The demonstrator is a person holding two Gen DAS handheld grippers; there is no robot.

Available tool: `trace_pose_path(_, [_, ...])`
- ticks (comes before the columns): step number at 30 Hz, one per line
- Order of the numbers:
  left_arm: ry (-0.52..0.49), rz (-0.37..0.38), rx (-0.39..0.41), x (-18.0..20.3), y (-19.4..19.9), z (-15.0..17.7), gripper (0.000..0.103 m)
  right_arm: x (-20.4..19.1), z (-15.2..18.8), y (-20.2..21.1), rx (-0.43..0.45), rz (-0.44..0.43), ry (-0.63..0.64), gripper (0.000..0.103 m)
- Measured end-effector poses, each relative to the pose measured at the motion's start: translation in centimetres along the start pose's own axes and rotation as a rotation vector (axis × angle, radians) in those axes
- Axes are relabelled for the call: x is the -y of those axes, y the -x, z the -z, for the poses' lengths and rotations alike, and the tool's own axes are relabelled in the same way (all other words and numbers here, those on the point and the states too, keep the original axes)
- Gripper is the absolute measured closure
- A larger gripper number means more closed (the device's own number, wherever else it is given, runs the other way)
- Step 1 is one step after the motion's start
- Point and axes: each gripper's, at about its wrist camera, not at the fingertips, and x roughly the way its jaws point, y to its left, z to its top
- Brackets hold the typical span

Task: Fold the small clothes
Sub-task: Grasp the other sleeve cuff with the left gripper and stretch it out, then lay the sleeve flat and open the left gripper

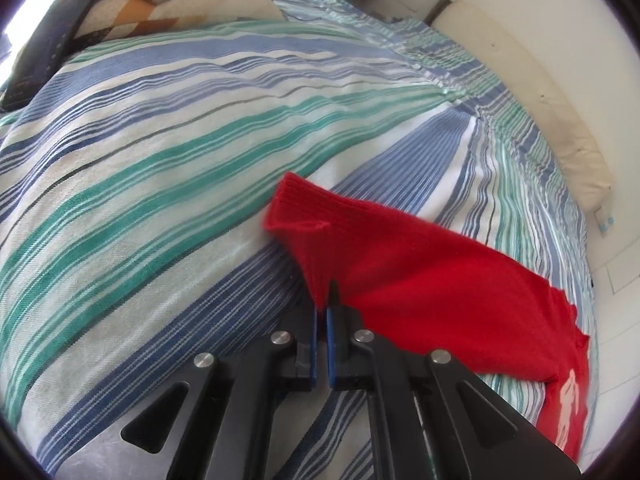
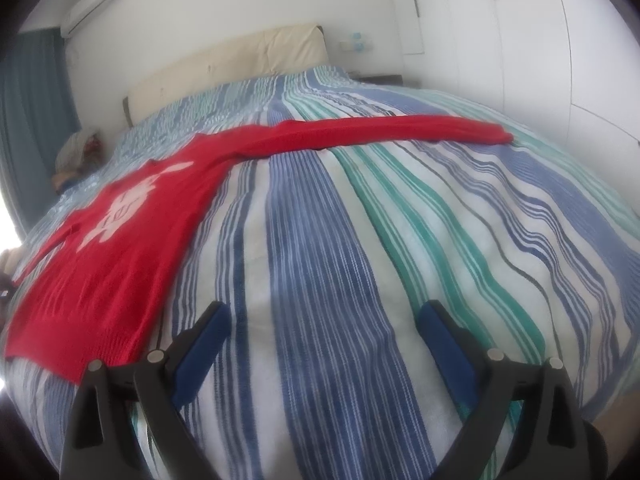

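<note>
A small red knit sweater [image 2: 120, 248] with a pale print on its chest lies flat on a striped bedspread [image 2: 320, 240]. One long sleeve [image 2: 380, 130] stretches out to the right. In the left wrist view my left gripper [image 1: 325, 300] is shut on the edge of a red sleeve [image 1: 400, 264] and holds its cuff end slightly lifted off the bedspread [image 1: 160, 160]. My right gripper [image 2: 320, 320] is open and empty, hovering over bare bedspread just right of the sweater's hem.
A cream headboard [image 2: 248, 60] backs the bed. A patterned pillow [image 1: 168, 4] with dark flat items on it lies at the far left. White wardrobe doors [image 2: 520, 40] stand to the right. A blue curtain [image 2: 32, 92] hangs at left.
</note>
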Motion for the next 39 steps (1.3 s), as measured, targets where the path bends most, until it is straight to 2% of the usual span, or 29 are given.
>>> trace_pose_path(4, [-0.003,0.013,-0.007,-0.3,0.0,0.1,0.097,0.0,0.0,0.0,0.0,0.001,0.001,0.008])
trace_pose_path(8, [-0.008,0.068,-0.012,-0.8,0.8,0.2,0.092,0.1,0.0,0.1,0.004,-0.005,-0.005,0.008])
trace_pose_path(9, [-0.008,0.08,-0.016,-0.9,1.3,0.4,0.088,0.2,0.0,0.3,0.012,-0.01,-0.011,0.008])
trace_pose_path(11, [-0.025,0.088,-0.006,-0.9,2.9,0.9,0.066,0.6,-0.2,1.4,0.057,-0.015,-0.034,0.008])
trace_pose_path(13, [-0.066,0.072,0.034,-0.3,5.1,1.8,0.023,1.1,-0.5,2.8,0.11,0.007,-0.056,0.008])
trace_pose_path(15, [-0.102,0.05,0.1,0.5,7.4,2.9,0.007,1.5,-1.1,3.8,0.139,0.03,-0.064,0.008])
trace_pose_path(17, [-0.147,0.081,0.126,1.9,8.8,3.9,0.007,1.4,-2.0,4.3,0.147,0.048,-0.033,0.008])
trace_pose_path(22, [-0.333,0.176,0.054,8.0,8.4,6.5,0.007,-0.5,-6.7,3.1,0.158,0.011,0.071,0.008])
trace_pose_path(24, [-0.401,0.175,0.065,10.5,7.8,7.6,0.006,-1.7,-8.7,2.2,0.172,-0.018,0.105,0.008])
trace_pose_path(27, [-0.451,0.145,0.085,12.7,5.9,8.8,0.006,-3.2,-10.8,0.3,0.188,-0.053,0.132,0.008])
trace_pose_path(32, [-0.502,0.077,0.032,12.3,2.2,11.2,0.006,-4.2,-11.1,-4.9,0.136,-0.033,0.179,0.008])
trace_pose_path(36, [-0.479,0.143,0.041,11.4,2.8,11.2,0.002,-2.9,-9.6,-8.2,0.043,-0.005,0.137,0.008])
trace_pose_path(39, [-0.462,0.162,0.035,11.1,2.6,11.2,0.001,-1.7,-9.6,-8.7,0.02,-0.006,0.082,0.008])
